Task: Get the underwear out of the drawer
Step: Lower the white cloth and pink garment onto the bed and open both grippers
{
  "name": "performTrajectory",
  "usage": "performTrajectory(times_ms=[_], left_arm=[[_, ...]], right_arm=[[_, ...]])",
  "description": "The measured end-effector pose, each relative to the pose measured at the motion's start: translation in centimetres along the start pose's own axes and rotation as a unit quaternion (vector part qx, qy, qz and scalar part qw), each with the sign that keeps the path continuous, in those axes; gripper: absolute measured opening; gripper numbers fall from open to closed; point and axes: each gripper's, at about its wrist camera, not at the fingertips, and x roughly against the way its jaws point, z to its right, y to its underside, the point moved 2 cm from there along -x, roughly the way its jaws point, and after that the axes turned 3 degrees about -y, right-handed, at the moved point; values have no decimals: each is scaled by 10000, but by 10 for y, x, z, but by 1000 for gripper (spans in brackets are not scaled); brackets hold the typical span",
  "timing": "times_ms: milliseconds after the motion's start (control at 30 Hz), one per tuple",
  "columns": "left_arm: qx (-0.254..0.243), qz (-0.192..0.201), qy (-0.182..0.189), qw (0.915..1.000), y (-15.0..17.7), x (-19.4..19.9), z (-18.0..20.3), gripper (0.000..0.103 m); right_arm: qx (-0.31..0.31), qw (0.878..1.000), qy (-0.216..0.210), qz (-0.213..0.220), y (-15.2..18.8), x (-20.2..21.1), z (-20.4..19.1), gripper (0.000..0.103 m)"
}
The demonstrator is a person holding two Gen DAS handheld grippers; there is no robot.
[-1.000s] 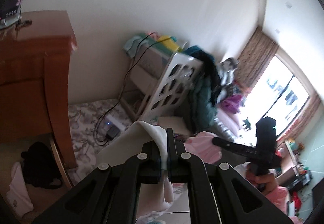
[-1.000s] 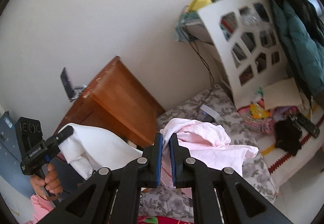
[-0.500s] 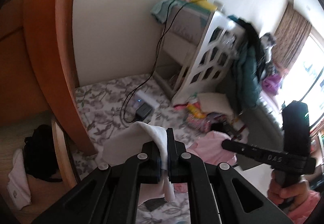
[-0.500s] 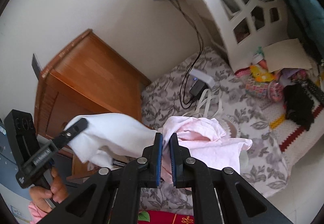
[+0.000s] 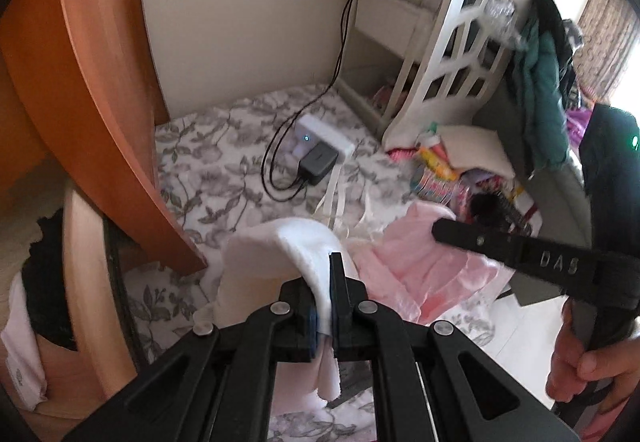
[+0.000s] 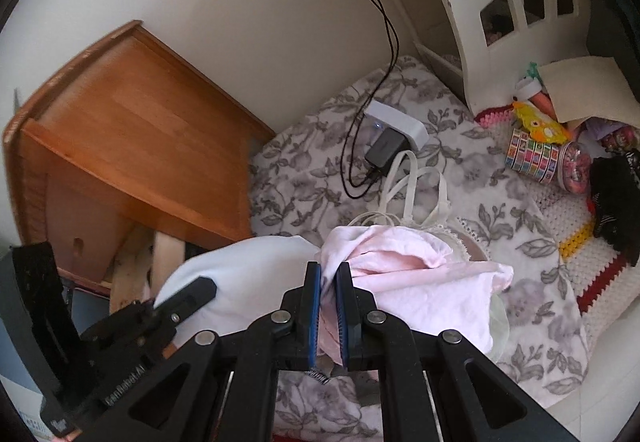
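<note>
My left gripper (image 5: 325, 280) is shut on a white cloth (image 5: 276, 250) that drapes over its fingers. My right gripper (image 6: 328, 276) is shut on a pale pink piece of underwear (image 6: 400, 266). Both hang low over the floral bed sheet (image 6: 312, 170). The white cloth (image 6: 248, 266) and the pink one touch; I cannot tell whether they are one piece. In the right wrist view the left gripper (image 6: 202, 288) is at lower left. The left wrist view has the right gripper (image 5: 442, 231) over the pink cloth (image 5: 412, 266). The open wooden drawer (image 5: 84, 262) holds a black garment (image 5: 40, 266).
A wooden dresser (image 6: 132, 146) stands left of the bed. On the sheet lie a white power strip with a black charger (image 6: 394, 134), white bra straps (image 6: 412, 178) and toys (image 6: 536, 154). A white lattice shelf (image 6: 500, 2) rises behind. A hand (image 5: 588, 366) grips the right tool.
Both grippers have sunk toward the bed and tipped downward, each still shut on its cloth. The sheet, charger and straps now fill the views where the wall was.
</note>
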Motion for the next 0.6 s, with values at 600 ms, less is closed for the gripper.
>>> performTrajectory(times_ms=[600], left_arm=[[64, -825, -222, 9963, 37, -45, -11, 45]], right_arm=[[88, 9967, 766, -258, 4, -32, 25, 36]])
